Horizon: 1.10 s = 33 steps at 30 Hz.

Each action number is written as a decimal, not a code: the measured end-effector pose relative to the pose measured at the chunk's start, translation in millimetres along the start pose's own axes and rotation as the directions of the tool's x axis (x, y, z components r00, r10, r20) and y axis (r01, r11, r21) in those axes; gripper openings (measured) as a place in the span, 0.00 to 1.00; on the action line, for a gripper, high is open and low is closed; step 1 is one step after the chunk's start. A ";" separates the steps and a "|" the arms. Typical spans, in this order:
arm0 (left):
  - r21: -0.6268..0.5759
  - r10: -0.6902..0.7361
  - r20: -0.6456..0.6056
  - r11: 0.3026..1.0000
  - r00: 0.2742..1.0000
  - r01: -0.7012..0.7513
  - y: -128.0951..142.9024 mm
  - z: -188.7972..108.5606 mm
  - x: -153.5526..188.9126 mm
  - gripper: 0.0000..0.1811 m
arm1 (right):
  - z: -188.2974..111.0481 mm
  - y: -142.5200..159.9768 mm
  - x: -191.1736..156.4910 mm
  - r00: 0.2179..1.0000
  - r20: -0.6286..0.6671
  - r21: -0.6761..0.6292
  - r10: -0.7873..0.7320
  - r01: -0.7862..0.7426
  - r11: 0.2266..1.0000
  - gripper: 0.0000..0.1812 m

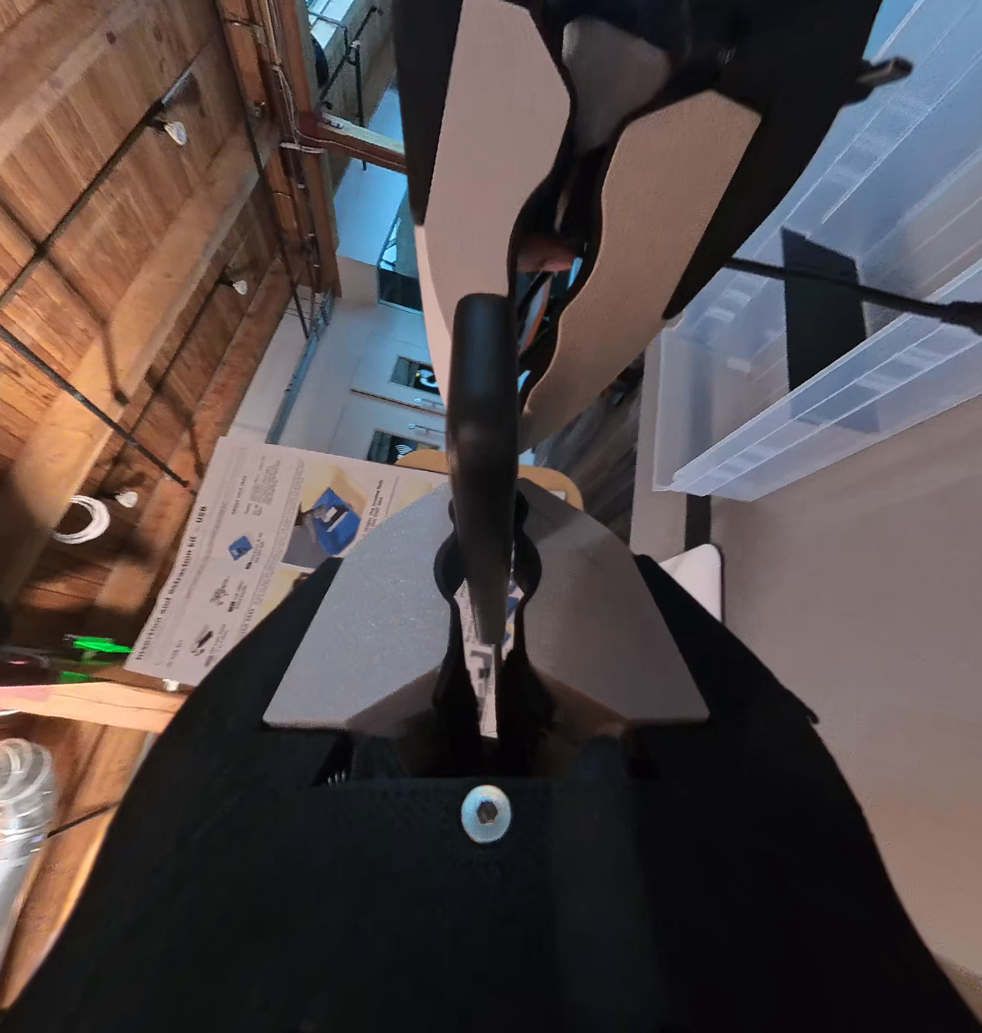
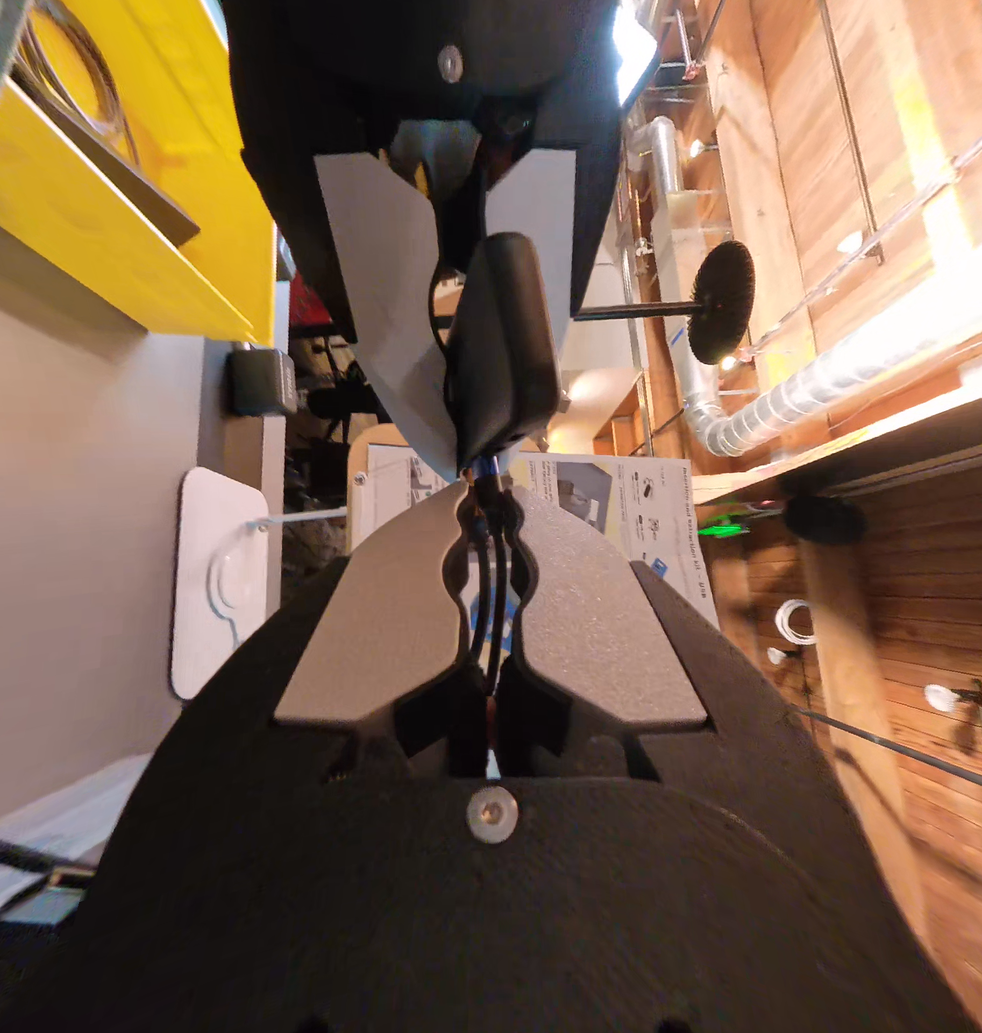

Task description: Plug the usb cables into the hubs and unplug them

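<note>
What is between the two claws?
A black hub, seen in both wrist views. The left claw grips one end; the right claw pinches cables at the other.

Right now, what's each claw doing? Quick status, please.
Left gripper shut on black hub. Right gripper shut on cable plug at hub's port end. Nothing between them.
</note>
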<state>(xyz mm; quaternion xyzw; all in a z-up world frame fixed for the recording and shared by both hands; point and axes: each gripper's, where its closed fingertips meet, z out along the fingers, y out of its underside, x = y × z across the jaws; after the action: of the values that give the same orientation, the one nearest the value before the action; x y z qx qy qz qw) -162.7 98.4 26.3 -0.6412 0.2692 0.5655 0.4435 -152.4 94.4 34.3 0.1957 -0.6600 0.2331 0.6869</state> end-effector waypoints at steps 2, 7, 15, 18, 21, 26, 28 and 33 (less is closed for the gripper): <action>-0.018 0.050 0.029 0.999 0.998 -0.049 -1.0 -0.4 -2.5 0.07 | -1.2 1.3 1.4 1.000 -0.002 -0.027 -0.014 0.014 1.000 0.05; -0.003 0.124 0.040 0.992 0.991 -0.124 -18.2 -4.9 -4.3 0.07 | -14.8 0.4 5.7 1.000 0.018 0.007 -0.024 0.024 1.000 0.05; 0.061 0.115 -0.008 0.992 0.993 -0.114 -30.1 -10.4 1.1 0.07 | -25.1 -4.9 2.6 0.996 0.089 0.059 0.028 -0.034 0.998 0.04; 0.124 0.054 -0.039 0.991 0.998 -0.048 -41.2 -12.7 2.9 0.06 | -27.6 -4.4 2.5 0.990 0.112 0.095 0.083 -0.094 0.991 0.04; 0.179 0.038 -0.060 0.984 0.997 -0.027 -45.7 -17.4 3.9 0.06 | -29.7 -9.7 1.8 0.984 0.134 0.141 0.119 -0.138 0.980 0.04; 0.250 0.040 -0.082 0.968 0.996 -0.018 -52.5 -25.5 4.8 0.07 | -41.7 -21.3 3.7 0.988 0.145 0.141 0.053 -0.073 0.987 0.04; 0.309 0.016 -0.103 0.951 0.995 0.017 -65.9 -31.0 4.6 0.06 | -50.5 -27.0 7.3 0.984 0.156 0.215 0.086 -0.119 0.969 0.04; 0.360 -0.002 -0.102 0.932 0.995 0.039 -76.8 -32.6 2.7 0.06 | -51.7 -25.6 8.4 0.978 0.167 0.227 0.125 -0.161 0.960 0.04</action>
<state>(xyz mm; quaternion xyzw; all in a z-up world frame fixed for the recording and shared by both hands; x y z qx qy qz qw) -81.3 105.9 42.9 -0.5789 0.3837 0.4691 0.5455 -95.3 103.9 41.0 0.2457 -0.6897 0.3445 0.5876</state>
